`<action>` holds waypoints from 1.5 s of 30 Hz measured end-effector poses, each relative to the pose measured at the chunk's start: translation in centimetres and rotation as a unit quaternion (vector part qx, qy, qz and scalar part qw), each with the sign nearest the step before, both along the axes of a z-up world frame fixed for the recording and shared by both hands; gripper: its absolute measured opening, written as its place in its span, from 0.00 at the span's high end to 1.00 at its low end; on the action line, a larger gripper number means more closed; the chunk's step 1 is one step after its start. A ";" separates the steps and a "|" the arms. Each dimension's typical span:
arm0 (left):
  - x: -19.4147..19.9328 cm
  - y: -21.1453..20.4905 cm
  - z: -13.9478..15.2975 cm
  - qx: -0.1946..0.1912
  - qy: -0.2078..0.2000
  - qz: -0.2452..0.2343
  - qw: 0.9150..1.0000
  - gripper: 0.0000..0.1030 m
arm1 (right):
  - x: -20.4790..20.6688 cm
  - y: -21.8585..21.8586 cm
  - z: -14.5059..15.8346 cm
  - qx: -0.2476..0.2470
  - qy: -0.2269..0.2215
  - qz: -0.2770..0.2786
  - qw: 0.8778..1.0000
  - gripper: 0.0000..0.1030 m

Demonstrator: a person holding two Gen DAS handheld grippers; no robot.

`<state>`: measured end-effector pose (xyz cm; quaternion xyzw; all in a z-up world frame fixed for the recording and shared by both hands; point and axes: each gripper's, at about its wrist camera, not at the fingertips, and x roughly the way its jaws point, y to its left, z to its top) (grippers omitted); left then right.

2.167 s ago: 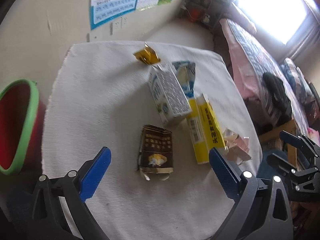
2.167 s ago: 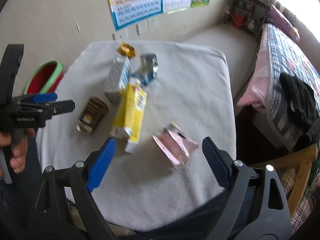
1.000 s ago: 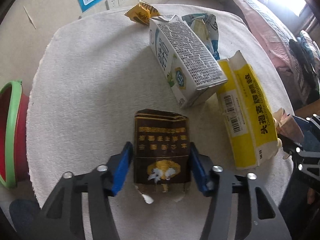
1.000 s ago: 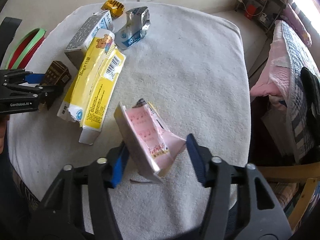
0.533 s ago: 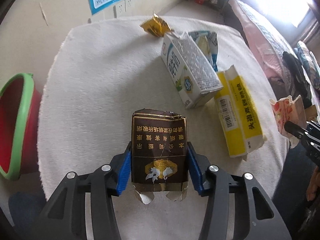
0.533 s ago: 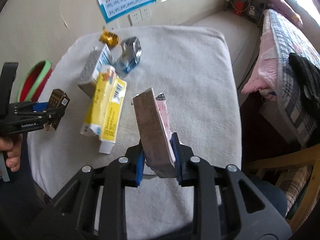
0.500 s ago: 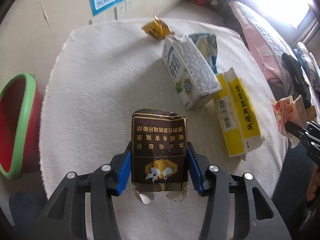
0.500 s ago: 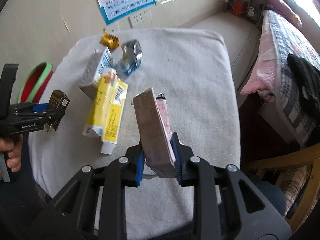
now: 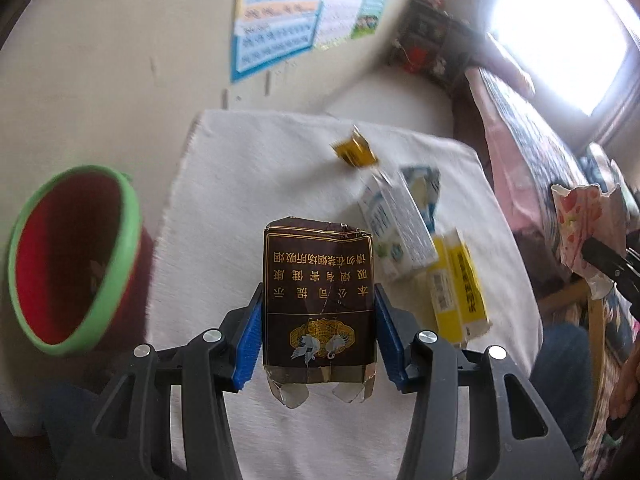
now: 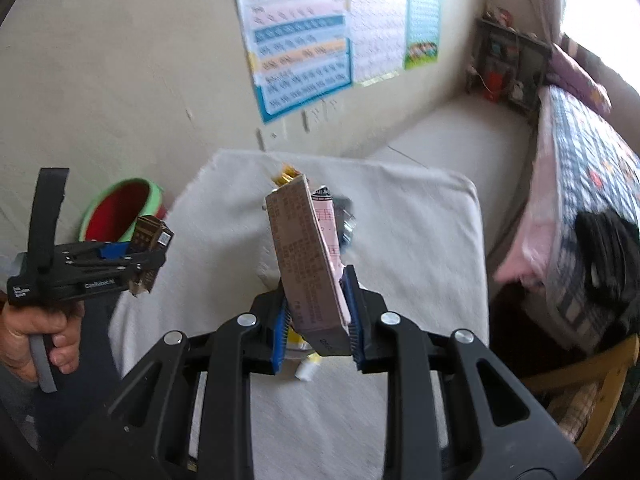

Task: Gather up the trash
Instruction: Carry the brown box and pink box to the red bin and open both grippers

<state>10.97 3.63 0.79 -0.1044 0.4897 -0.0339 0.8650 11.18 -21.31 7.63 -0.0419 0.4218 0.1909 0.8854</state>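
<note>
Holding two empties off the table (image 9: 248,184): my left gripper (image 9: 318,332) has its fingers pinched on the brown cigarette pack (image 9: 318,292), my right gripper (image 10: 318,320) squeezes the pink carton (image 10: 308,256). Both feel light and crushable (thin card), so I grip the flat sides near the base; the red bin (image 9: 60,256) sits left.

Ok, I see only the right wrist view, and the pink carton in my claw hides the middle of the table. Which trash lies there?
Observer: A white and blue carton lies on its side on the white cloth.
Operator: Is something beside it?
Observer: A yellow box, flat, right beside its near end.
Operator: Does the left claw hold the brown pack well?
Observer: The left claw is shut on the brown pack, one blue pad on each long side.
</note>
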 end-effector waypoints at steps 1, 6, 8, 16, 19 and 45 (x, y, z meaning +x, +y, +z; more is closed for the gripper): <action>-0.1 0.8 0.5 -0.003 -0.007 0.007 1.000 0.54 | 0.0 0.8 0.4 0.001 -0.005 0.005 1.000 0.76; -0.4 4.5 2.8 -0.014 -0.035 0.042 0.998 0.54 | 0.6 5.5 2.1 0.009 -0.023 0.040 0.999 0.76; -0.6 6.3 3.9 -0.014 -0.048 0.058 0.997 0.53 | 0.9 7.3 2.7 0.016 -0.026 0.054 0.998 0.76; -2.2 13.3 6.0 -0.020 -0.070 0.118 0.990 0.53 | 1.1 16.0 5.2 0.040 -0.042 0.122 0.991 0.76; -3.0 16.1 5.8 -0.023 -0.067 0.145 0.987 0.53 | 1.2 19.0 6.0 0.048 -0.046 0.146 0.987 0.76; -4.7 29.4 -0.9 -0.054 -0.025 0.229 0.972 0.53 | 4.8 38.3 -0.2 0.043 0.040 0.265 0.962 0.76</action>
